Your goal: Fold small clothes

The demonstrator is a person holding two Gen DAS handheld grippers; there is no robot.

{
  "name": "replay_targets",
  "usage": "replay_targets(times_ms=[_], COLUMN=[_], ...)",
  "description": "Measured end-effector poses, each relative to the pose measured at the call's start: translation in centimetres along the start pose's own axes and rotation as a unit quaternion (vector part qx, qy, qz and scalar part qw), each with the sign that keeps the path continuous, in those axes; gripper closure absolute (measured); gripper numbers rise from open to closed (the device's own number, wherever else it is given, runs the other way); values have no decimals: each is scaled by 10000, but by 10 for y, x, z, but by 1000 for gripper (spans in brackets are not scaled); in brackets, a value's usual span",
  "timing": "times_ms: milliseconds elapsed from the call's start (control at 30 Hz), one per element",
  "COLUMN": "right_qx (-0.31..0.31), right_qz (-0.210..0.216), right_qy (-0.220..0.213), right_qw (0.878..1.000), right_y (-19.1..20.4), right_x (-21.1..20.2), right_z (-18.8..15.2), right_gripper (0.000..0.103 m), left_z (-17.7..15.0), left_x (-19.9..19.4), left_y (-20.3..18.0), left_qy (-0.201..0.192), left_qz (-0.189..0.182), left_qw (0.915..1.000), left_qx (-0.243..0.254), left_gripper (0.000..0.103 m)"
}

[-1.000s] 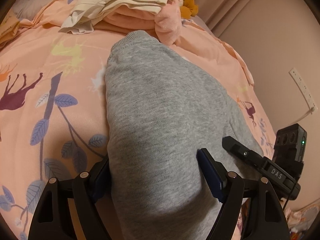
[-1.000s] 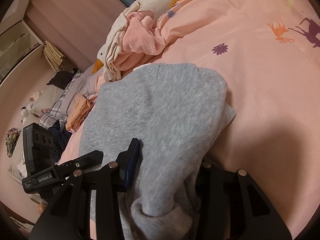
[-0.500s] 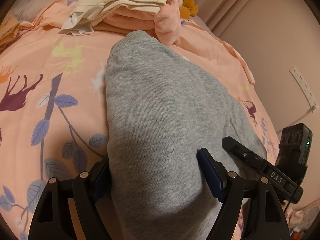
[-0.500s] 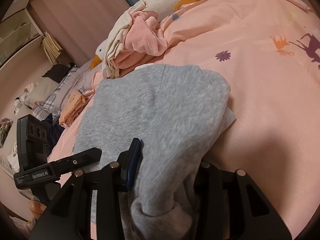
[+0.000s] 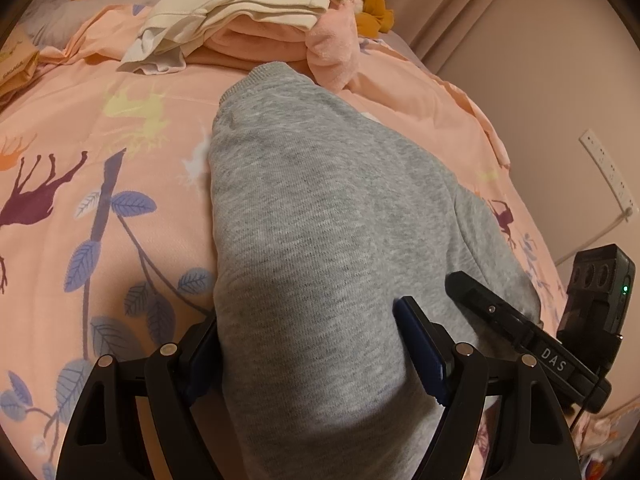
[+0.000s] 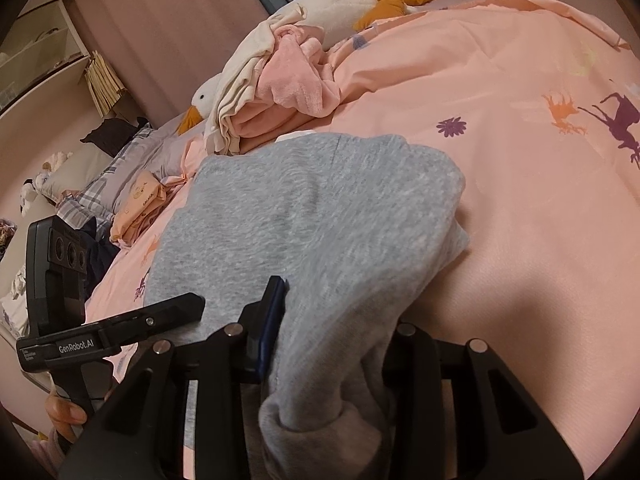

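Left wrist view: heather-grey knit garment (image 5: 320,220) bunched between both grippers' jaws, right pair closing.

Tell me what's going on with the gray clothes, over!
Left hand-held gripper straddles the gray garment. Right hand-held gripper closing, bunched gray fabric between its jaws. Clothes pile just beyond garment's far end.

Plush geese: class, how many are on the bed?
1. The plush goose lies at the bed's far end, behind the pile of cream and pink clothes; others could be hidden beneath that pile.
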State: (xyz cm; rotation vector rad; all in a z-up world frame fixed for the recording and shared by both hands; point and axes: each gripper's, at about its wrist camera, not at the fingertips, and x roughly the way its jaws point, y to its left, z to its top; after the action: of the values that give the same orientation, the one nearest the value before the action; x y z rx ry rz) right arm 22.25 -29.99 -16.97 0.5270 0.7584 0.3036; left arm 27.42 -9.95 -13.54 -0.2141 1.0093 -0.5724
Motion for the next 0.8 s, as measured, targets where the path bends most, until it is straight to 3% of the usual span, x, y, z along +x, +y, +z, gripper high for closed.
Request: replay_targets(times_ms=[800], right_qx=[-477], right_qz=[-193], right_qy=[-239], right_qw=[9984], right_y=[23], right_x=[-11], right_z=[-6], right_gripper=[71], left_z=[-2], left_x=[-3], left_y=[-2], left_qy=[-58], left_qz=[21], left_qw=[10000], left_qx=[61], left_gripper=[23])
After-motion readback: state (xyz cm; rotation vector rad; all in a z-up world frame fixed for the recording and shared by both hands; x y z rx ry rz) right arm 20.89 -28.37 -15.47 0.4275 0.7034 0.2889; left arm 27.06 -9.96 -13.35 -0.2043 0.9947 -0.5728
